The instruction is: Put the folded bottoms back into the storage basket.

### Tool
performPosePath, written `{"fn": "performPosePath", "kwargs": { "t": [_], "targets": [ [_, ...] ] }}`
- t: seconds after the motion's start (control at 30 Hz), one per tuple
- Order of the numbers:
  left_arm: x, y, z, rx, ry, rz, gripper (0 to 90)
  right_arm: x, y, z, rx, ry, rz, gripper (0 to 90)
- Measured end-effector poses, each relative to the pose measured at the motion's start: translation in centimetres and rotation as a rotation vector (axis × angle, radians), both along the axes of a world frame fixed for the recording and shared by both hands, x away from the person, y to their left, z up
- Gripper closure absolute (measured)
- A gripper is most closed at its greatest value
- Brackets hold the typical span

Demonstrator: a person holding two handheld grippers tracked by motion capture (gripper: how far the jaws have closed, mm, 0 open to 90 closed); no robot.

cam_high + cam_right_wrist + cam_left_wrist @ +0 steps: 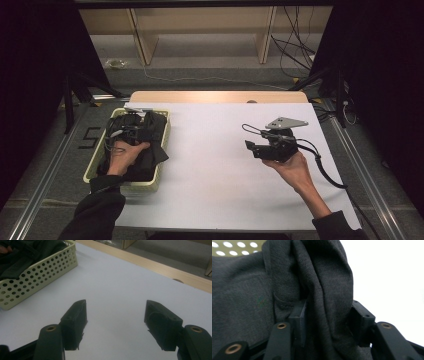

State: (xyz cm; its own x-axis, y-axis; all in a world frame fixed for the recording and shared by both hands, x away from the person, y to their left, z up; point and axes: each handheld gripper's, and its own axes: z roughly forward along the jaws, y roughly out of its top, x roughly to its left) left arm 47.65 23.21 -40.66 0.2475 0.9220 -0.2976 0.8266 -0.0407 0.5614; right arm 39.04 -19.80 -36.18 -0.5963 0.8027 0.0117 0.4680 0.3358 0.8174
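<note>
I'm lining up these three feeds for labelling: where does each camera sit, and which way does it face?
High view: above the person's side, facing forward and down on the table; both forearms, left claw, right claw.
Left gripper view: rides the left claw, facing the dark cloth between its jaws.
Right gripper view: rides the right claw, facing across the table to the basket.
Shared: basket, cloth, white tabletop.

- Left hand [125, 154]: dark-sleeved forearm enters from the lower left; palm lies over the left gripper [327, 322].
- Left gripper: jaws parted, a fold of dark cloth [322, 290] between them; whether the pads press on it cannot be told.
- Right hand [292, 167]: raised, forearm angled in from the lower right, cradles the right gripper [115, 322] from beneath.
- Right gripper: jaws apart, nothing between them, grey plate on top.
</note>
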Motion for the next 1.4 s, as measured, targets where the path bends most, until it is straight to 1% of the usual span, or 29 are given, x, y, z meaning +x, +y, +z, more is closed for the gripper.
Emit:
{"fn": "performPosePath", "kwargs": {
  "t": [0.07, 0.17, 0.37, 0.57, 0.63, 0.73, 0.83, 0.9, 1.0, 1.13, 1.23, 1.4],
  "targets": [
    [-0.3, 0.2, 0.3, 0.004, -0.004, -0.004, 49.2, -0.1, 0.0, 0.0, 0.003, -0.003, 0.000, 34.9],
    [-0.7, 0.3, 0.9, 0.004, -0.020, 0.011, 44.8, -0.2, -0.1, 0.1, 0.012, -0.010, 0.002, 34.1],
    [-1.7, 0.2, 2.0, 0.015, -0.054, -0.003, 34.9, -0.6, -0.1, 0.2, 0.033, -0.023, 0.000, 31.3],
    [-2.5, 0.0, 3.3, 0.018, -0.090, -0.013, 27.4, -1.0, 0.0, 0.1, 0.050, -0.033, 0.018, 30.2],
    [-2.7, 0.0, 3.8, 0.005, -0.110, -0.017, 26.4, -1.1, 0.0, 0.1, 0.057, -0.037, 0.021, 30.1],
    [-3.1, -0.3, 4.3, -0.020, -0.123, -0.035, 24.2, -1.3, -0.1, 0.2, 0.065, -0.043, 0.024, 30.0],
    [-3.4, -0.8, 4.6, -0.025, -0.139, -0.056, 21.6, -1.5, -0.1, 0.2, 0.079, -0.054, 0.029, 30.0],
    [-3.5, -1.1, 4.7, -0.036, -0.146, -0.070, 20.9, -1.7, -0.1, 0.2, 0.085, -0.050, 0.031, 29.8],
    [-3.8, -1.8, 4.7, -0.056, -0.157, -0.090, 20.1, -1.8, 0.0, 0.1, 0.087, -0.054, 0.040, 29.6],
    [-4.2, -2.9, 4.7, -0.062, -0.165, -0.127, 18.5, -1.9, 0.1, 0.0, 0.088, -0.054, 0.045, 29.1],
    [-4.6, -3.8, 4.8, -0.071, -0.187, -0.153, 18.3, -2.1, 0.1, -0.1, 0.094, -0.062, 0.050, 29.0],
    [-5.2, -5.2, 4.6, -0.092, -0.216, -0.187, 18.1, -2.5, 0.2, -0.3, 0.114, -0.057, 0.058, 29.0]
  ]
}}
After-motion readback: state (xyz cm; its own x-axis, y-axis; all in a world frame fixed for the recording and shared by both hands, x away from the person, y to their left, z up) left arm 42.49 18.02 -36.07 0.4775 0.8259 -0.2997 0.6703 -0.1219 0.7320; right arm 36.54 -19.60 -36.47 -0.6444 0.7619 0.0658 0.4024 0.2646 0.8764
